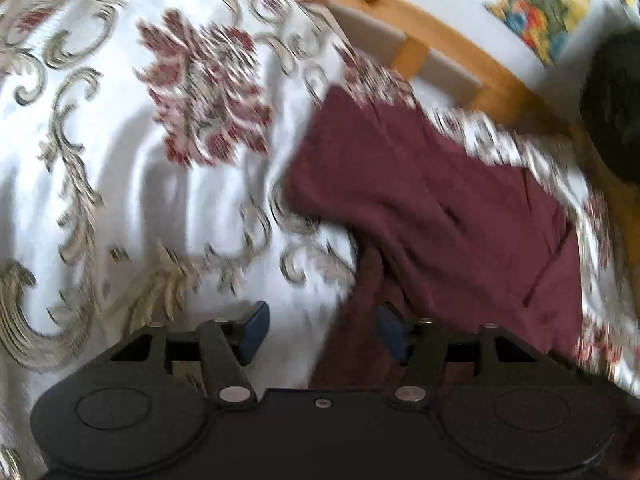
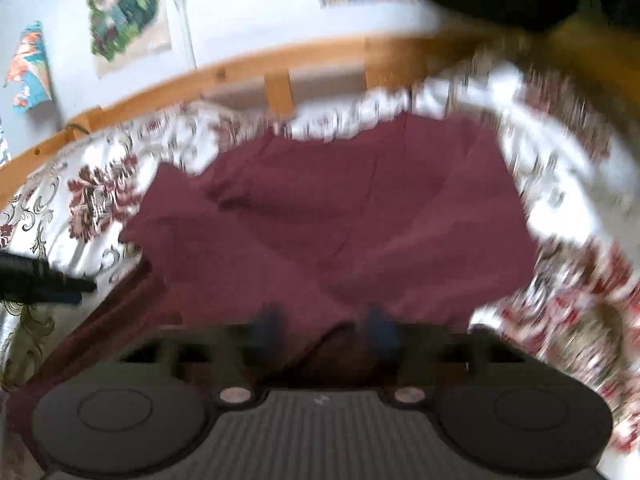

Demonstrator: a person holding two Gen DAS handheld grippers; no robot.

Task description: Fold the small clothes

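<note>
A maroon garment (image 2: 340,208) lies spread on a white bedspread (image 1: 120,184) patterned with red flowers and grey scrolls. In the left wrist view the garment (image 1: 432,216) lies to the right, and one edge of it hangs down beside the right pad. My left gripper (image 1: 324,330) stands open over the bedspread with nothing pressed between its blue pads. My right gripper (image 2: 326,324) sits at the near edge of the garment. Its pads are blurred, with a raised fold of the maroon cloth caught between them.
A wooden bed rail (image 2: 280,60) runs along the far side of the bedspread, with a white wall and colourful pictures (image 2: 124,12) behind it. A dark bulky object (image 1: 616,108) sits at the far right by the rail.
</note>
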